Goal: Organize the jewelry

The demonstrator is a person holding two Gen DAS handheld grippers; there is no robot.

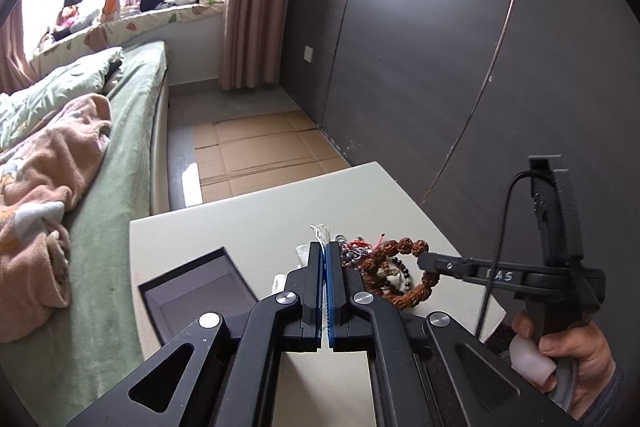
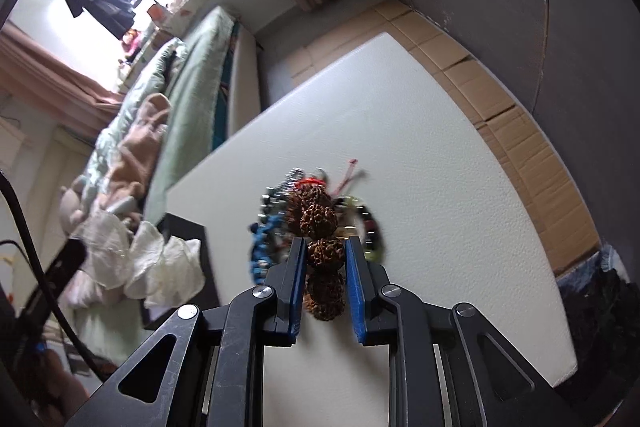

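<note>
At the lower left of the left wrist view, the open dark box (image 1: 200, 291) sat on the white table (image 1: 260, 211), and I could see nothing in it. In the middle, my left gripper (image 1: 324, 251) had its jaws pressed together, empty. To the right, the jewelry pile (image 1: 384, 267) lay heaped on the table, and my right gripper (image 2: 325, 255) had clamped onto the brown bead bracelet (image 2: 320, 223). I judged the sorting barely begun: every piece was left to box.
</note>
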